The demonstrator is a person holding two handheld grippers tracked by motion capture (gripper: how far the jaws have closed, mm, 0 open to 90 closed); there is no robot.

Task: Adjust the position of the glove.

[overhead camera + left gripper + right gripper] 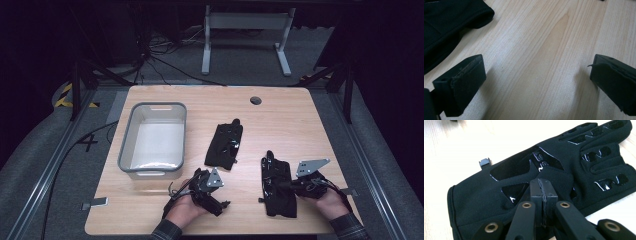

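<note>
near glove: black glove [278,186] lies flat at the bench's 5 o'clock, long axis running 12 to 6, fingers toward 12
right claw: right claw [543,191] is pinched together on the glove's palm fabric, coming in from 3 o'clock
left claw: left claw [216,200] has its jaws spread wide over bare wood, holding nothing, at 9 o'clock of that glove
far glove: second glove [224,145] at bench centre
bin: grey tub [124,150] at 10 o'clock, seemingly empty
surface: pale wooden bench [280,120]
room: dark, cables on floor
</note>
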